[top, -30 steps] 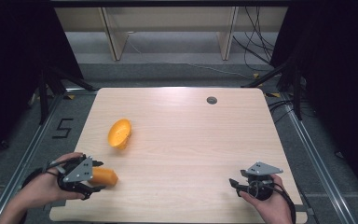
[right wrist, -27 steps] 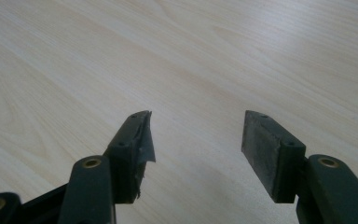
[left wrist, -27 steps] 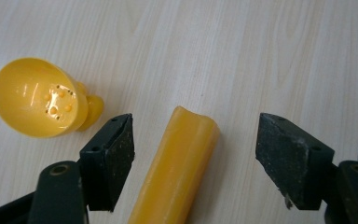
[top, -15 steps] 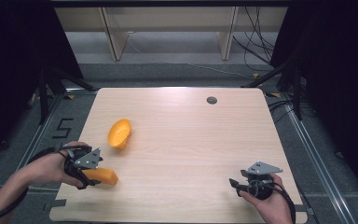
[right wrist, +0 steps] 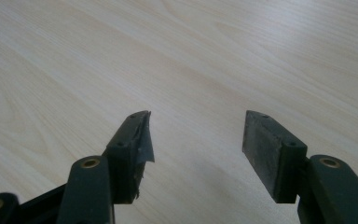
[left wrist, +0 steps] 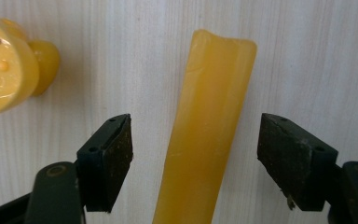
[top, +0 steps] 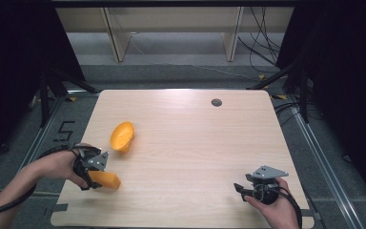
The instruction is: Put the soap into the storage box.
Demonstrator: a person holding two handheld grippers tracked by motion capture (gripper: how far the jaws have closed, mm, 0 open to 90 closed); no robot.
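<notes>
Left gripper poised over an orange strip on a wooden table, not yet grasping it.

Seen from above, the left gripper [top: 95,172] hangs at the near left corner of the table [top: 195,143], pointing down at an orange strip [top: 106,180] that lies flat on the wood. In the left gripper view the strip [left wrist: 209,126] runs lengthwise between the two black jaws, which stand spread with bare wood on either side, so nothing is gripped yet. An orange bowl-like piece [top: 122,136] rests tilted on the table just beyond the strip, apart from it. The right gripper [top: 246,190] waits at the near right edge, jaws spread over bare wood. By my reading the approach is done; closing on the strip and lifting it remain.
</notes>
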